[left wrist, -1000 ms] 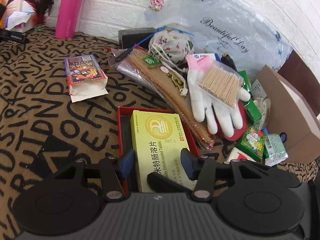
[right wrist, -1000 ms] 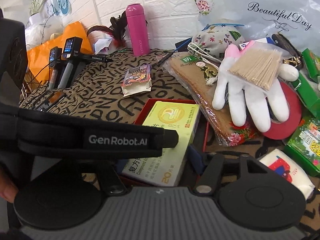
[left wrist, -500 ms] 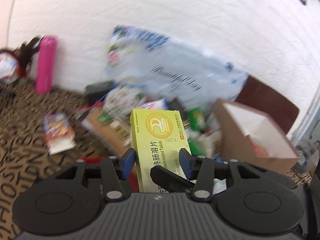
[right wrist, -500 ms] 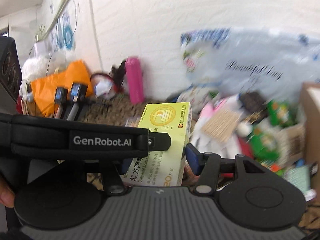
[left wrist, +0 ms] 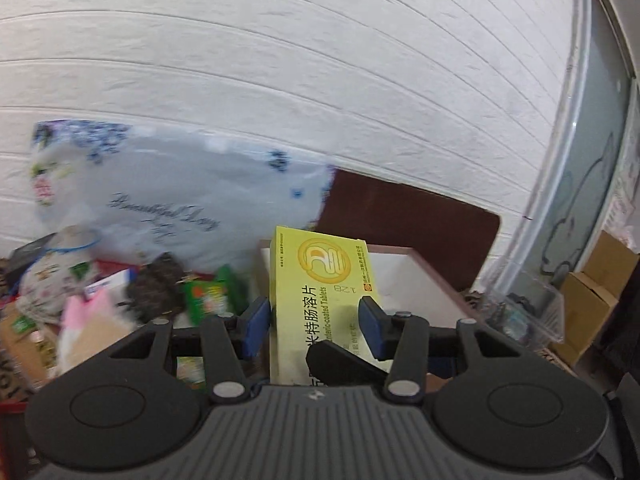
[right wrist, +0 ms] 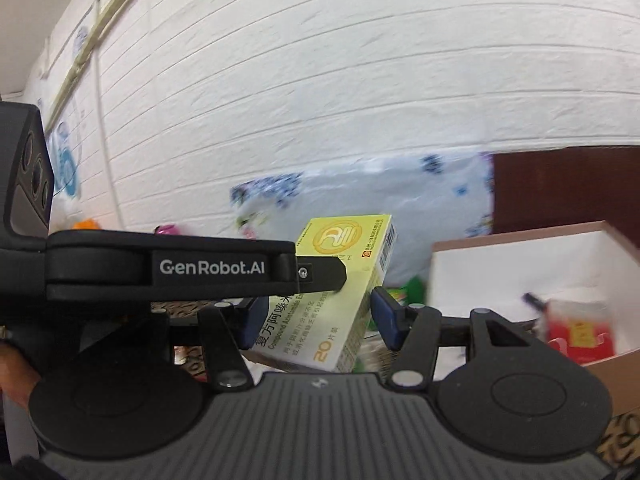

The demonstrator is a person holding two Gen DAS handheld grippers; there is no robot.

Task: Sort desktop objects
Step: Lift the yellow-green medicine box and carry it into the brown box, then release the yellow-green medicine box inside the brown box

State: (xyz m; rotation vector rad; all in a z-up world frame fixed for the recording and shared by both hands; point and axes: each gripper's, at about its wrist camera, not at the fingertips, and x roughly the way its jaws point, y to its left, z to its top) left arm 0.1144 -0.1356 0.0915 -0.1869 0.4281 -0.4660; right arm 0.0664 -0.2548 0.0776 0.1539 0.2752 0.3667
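The left tongs (left wrist: 315, 322) pinch one yellow tablet box (left wrist: 318, 280) between both blue pads, holding it upright and clear of the surface, in front of the open cardboard box (left wrist: 416, 280). The right tongs (right wrist: 316, 320) bracket the same yellow box (right wrist: 340, 280); its right pad stands just apart, and I cannot tell whether the left pad touches. One red packet (right wrist: 578, 330) lies inside the cardboard box. Behind stand a floral plastic bag (left wrist: 172, 204) and a white brick wall (left wrist: 280, 60). Blurred clutter (left wrist: 120, 292) crowds the left.
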